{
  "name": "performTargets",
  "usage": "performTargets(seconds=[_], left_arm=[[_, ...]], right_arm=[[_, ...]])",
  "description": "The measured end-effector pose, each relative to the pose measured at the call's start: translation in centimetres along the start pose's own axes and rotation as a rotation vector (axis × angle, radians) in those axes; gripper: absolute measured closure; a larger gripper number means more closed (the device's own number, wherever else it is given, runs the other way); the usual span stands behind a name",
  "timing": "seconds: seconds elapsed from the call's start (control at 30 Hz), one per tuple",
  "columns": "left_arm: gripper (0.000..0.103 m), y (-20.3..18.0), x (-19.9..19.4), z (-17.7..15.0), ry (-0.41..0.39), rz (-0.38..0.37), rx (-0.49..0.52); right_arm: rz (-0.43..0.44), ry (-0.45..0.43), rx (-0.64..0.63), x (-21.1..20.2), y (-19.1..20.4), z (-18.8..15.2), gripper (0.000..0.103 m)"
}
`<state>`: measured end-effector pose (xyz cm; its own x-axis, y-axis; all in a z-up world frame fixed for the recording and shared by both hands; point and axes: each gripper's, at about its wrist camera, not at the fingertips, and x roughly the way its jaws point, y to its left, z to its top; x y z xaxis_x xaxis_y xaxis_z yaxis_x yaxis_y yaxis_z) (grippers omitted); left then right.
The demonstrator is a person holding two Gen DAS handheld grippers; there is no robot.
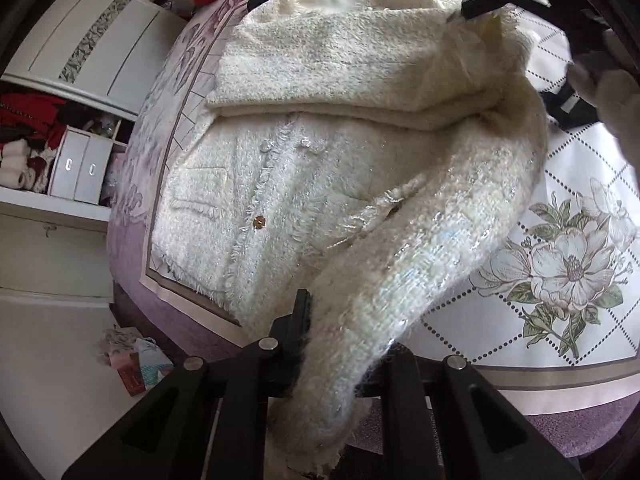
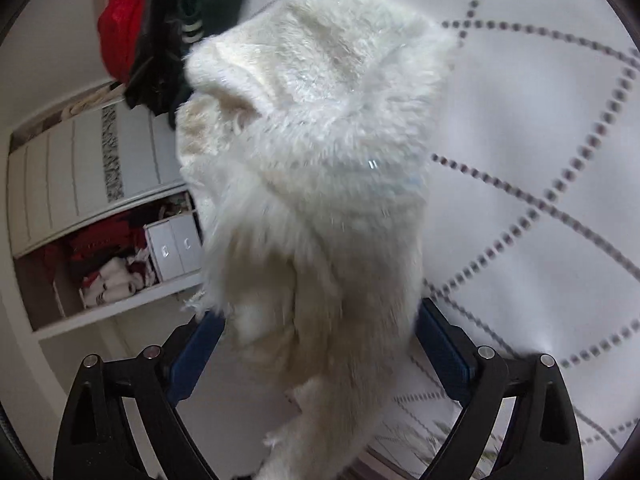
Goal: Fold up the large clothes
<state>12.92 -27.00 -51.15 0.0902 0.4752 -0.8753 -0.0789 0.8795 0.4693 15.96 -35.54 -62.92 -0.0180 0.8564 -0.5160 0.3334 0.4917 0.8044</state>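
- The cream jacket (image 1: 320, 152) lies across the bed (image 1: 580, 168), reaching toward the bed's left edge, buttons up, with one sleeve already folded over the chest.
- The left tongs (image 1: 340, 364) are pinching the cuff of the other sleeve (image 1: 432, 248) near the bed's near edge.
- The right tongs (image 2: 320, 336) are pinching a bunch of the jacket at its shoulder end, lifted off the bed.
- Step in hand, as I judge it: folding this second sleeve in over the front.
- The next move calls for carrying cuff and shoulder across together, keeping the sleeve taut, and laying it flat before letting go.
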Motion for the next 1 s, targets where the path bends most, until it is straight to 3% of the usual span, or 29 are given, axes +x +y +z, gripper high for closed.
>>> performTargets(seconds=[0.03, 0.07, 0.13, 0.37, 0.53, 0.67, 0.77, 0.93, 1.0], left_arm=[[0.092, 0.4, -0.1, 0.2, 0.001, -0.010, 0.000], [0.092, 0.9, -0.2, 0.3, 0.000, -0.026, -0.006], [0.092, 2.3, -0.5, 0.6, -0.001, -0.059, -0.023], [0.092, 11.2, -1.3, 2.0, -0.031, -0.224, -0.141], [0.092, 20.9, 1.4, 4.1, -0.039, -0.335, -0.252], [0.091, 26.6, 7.0, 6.0, -0.006, -0.403, -0.320], [0.089, 30.3, 12.5, 7.2, 0.029, -0.454, -0.378], [0.082, 33.9, 22.4, 8.0, 0.136, -0.583, -0.474], [0.071, 34.9, 25.0, 7.9, 0.165, -0.646, -0.514]], right_arm=[[-0.005, -0.029, 0.005, 0.2, 0.6, 0.1, 0.044], [-0.043, -0.036, 0.018, 0.5, 1.1, 0.4, 0.057], [-0.083, -0.072, 0.035, 0.4, 2.5, 0.4, 0.071], [-0.160, -0.157, -0.073, -0.6, 14.2, -1.7, 0.083], [-0.269, -0.182, -0.195, 3.6, 25.8, -2.4, 0.085], [-0.383, -0.154, -0.291, 12.0, 33.9, -1.6, 0.085], [-0.472, -0.133, -0.313, 19.1, 37.3, -0.1, 0.086], [-0.593, -0.091, -0.335, 29.4, 38.5, 2.1, 0.088], [-0.642, -0.052, -0.342, 32.1, 37.4, 2.8, 0.086]])
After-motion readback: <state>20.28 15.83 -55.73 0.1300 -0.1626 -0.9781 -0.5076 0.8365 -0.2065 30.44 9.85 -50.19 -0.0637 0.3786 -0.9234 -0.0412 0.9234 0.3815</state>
